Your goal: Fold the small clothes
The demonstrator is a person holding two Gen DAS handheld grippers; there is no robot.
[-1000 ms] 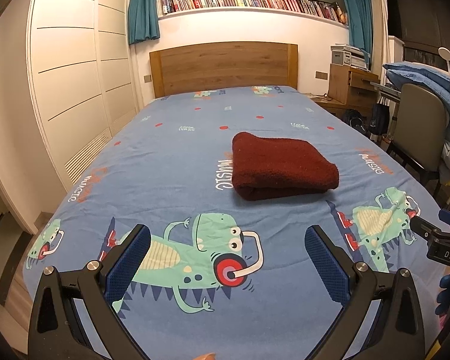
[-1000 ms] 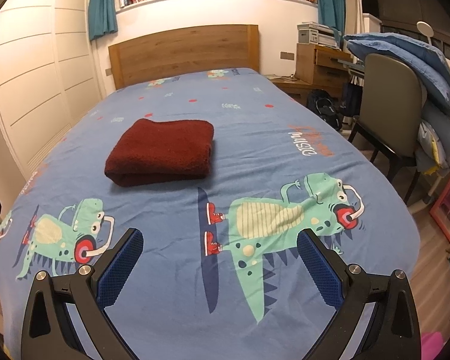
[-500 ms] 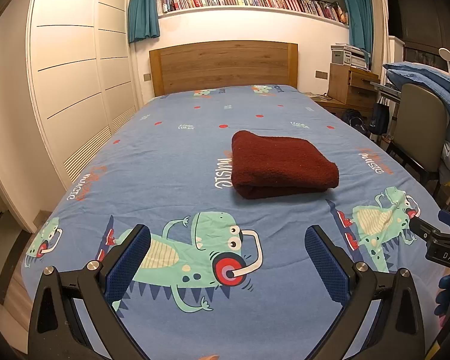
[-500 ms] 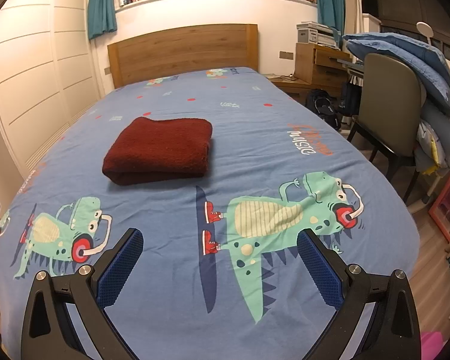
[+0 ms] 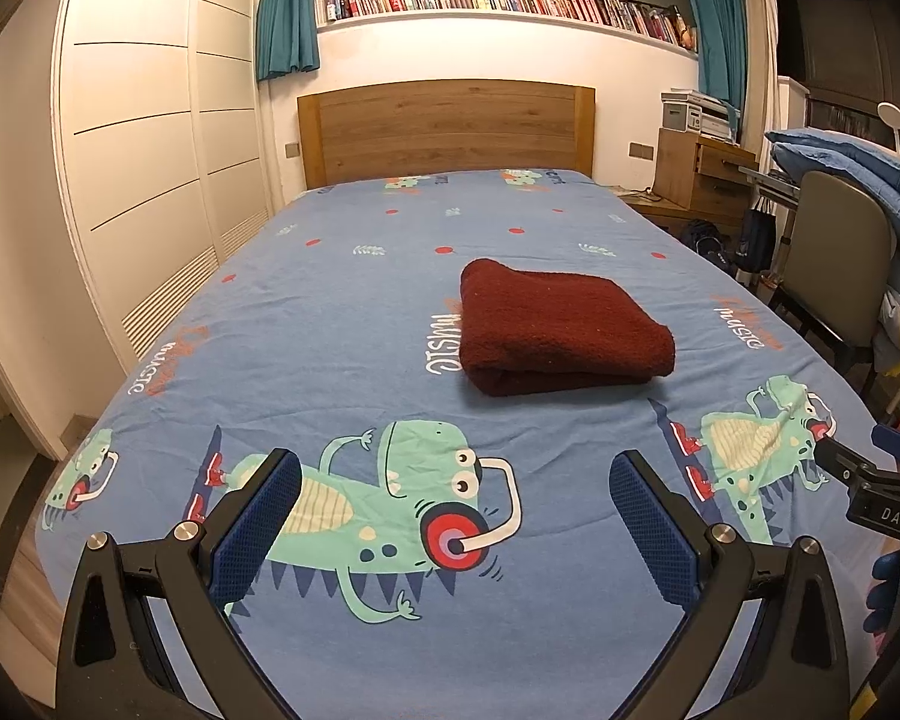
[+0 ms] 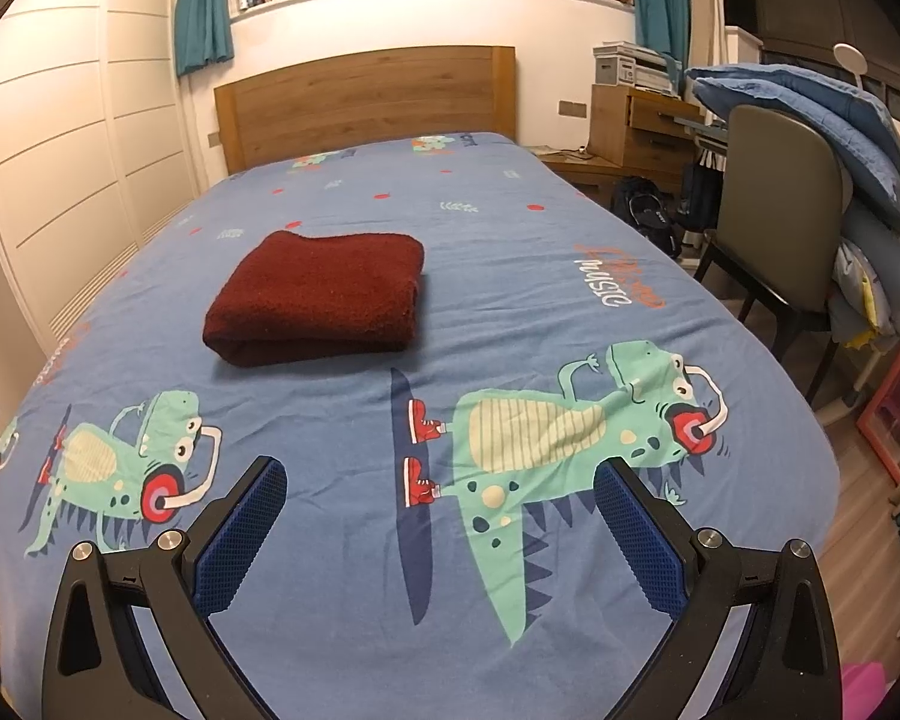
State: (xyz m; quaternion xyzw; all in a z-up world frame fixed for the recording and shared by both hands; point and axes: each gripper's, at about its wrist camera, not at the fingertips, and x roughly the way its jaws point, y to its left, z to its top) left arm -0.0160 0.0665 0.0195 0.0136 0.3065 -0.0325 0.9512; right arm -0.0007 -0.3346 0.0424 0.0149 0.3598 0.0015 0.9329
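Note:
A dark red garment lies folded into a thick rectangle on the blue dinosaur-print bed, near its middle. It also shows in the right wrist view. My left gripper is open and empty, held above the bed's foot end, well short of the garment. My right gripper is open and empty too, to the right of the garment and back from it. Part of the right gripper shows at the right edge of the left wrist view.
A wooden headboard stands at the far end. White wardrobe doors run along the left. A chair piled with blue bedding, a wooden desk and bags stand to the right of the bed.
Both grippers have drawn back slightly from the bed; the garment sits a little farther off. The jaws stay open and the garment has not moved.

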